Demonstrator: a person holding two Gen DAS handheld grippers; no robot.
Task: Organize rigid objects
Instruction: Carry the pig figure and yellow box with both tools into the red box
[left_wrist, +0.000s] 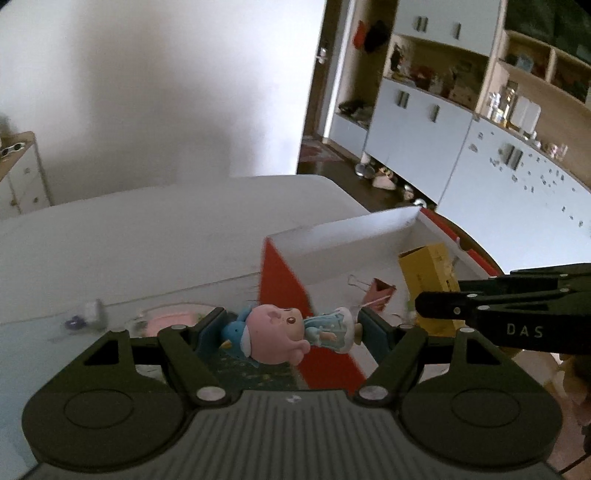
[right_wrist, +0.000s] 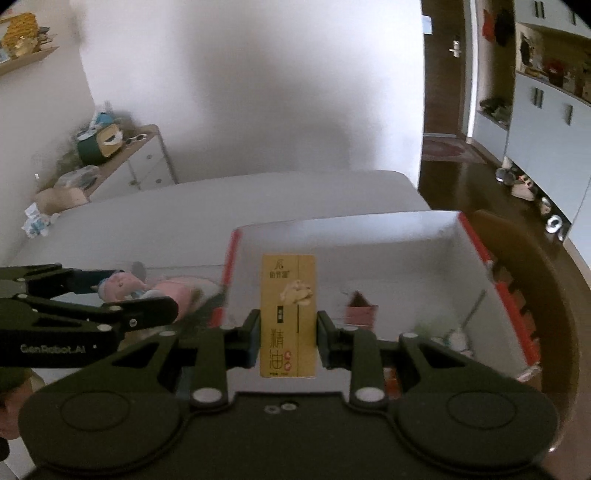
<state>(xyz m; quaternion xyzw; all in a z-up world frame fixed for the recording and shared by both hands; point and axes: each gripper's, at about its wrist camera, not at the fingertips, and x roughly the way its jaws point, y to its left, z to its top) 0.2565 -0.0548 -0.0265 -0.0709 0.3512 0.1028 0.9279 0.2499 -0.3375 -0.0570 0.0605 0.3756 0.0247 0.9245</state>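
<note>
In the left wrist view, the left tool (left_wrist: 291, 328) grips a small plastic toy figurine with a pink head and a light blue dress (left_wrist: 291, 330), held sideways between its two pads: head toward the left pad, feet against the right one. It sits above the near left corner of a white open cardboard box with red outer sides (left_wrist: 332, 240). Inside the box a pink binder clip with wire handles (left_wrist: 376, 291) lies on the floor. To its right stands a yellow rectangular carton (left_wrist: 428, 273), and the right tool (left_wrist: 439, 306) reaches in from the right edge with its fingers around that carton. Left of the box, on the pale tabletop (left_wrist: 129, 240), a blurred pink round object (left_wrist: 170, 319) and a small purple and white item (left_wrist: 83, 317) lie near the left tool.

In the right wrist view, the right tool (right_wrist: 288, 336) is closed on the yellow carton (right_wrist: 289, 314), which stands upright with its printed face toward the camera, clamped at its lower half above the near part of the box (right_wrist: 424, 236). The binder clip (right_wrist: 360, 308) lies on the box floor to the right of the carton. At the left, the left tool (right_wrist: 138, 295) carries the figurine (right_wrist: 122, 286) just outside the box's left wall.
</note>
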